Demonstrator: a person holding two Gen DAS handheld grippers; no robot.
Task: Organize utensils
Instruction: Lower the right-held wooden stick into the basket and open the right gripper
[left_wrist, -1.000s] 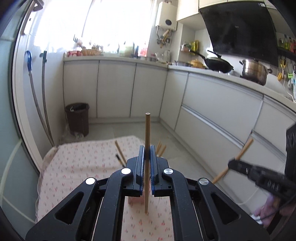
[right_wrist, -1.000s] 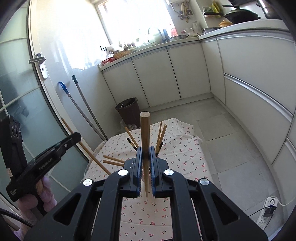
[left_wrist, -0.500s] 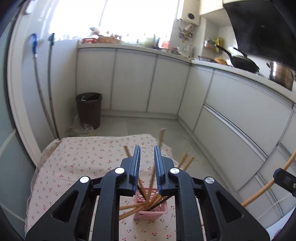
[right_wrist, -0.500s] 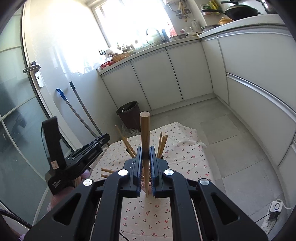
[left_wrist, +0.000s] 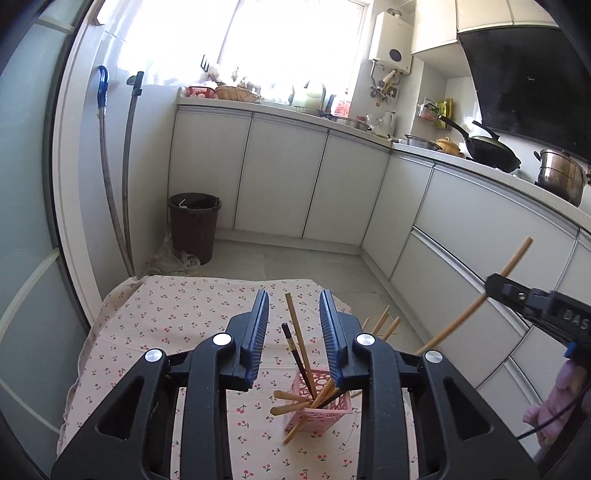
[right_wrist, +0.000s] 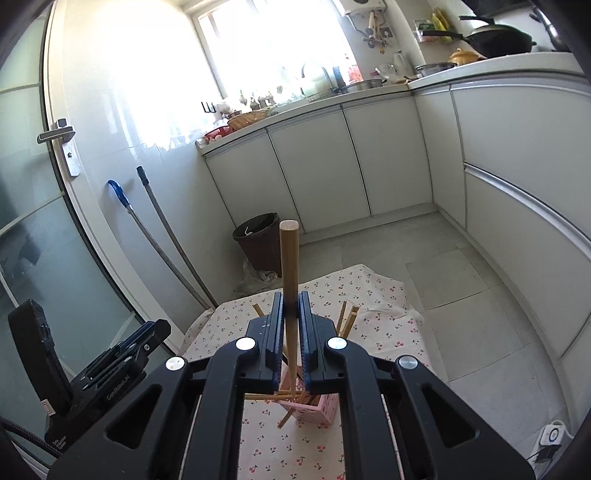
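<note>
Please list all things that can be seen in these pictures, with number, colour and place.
basket: one, pink, on the cloth.
chopsticks in basket: several, wooden, one dark, leaning.
held chopstick: one, wooden, upright above the basket.
tablecloth: one, cherry print, on the table.
bin: one, brown, by the cabinets.
mop handles: two, against the wall.
wok: one, black, on the counter.
pot: one, steel, on the counter.
left gripper: black, open.
right gripper: black, shut on held chopstick.

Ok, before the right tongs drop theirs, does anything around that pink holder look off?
Yes. The pink basket holds its chopsticks untidily: two wooden ones lie nearly flat, ends jutting out over the rim, and another pokes out low through the side onto the cherry-print cloth. The dark chopstick stands steeper.
</note>
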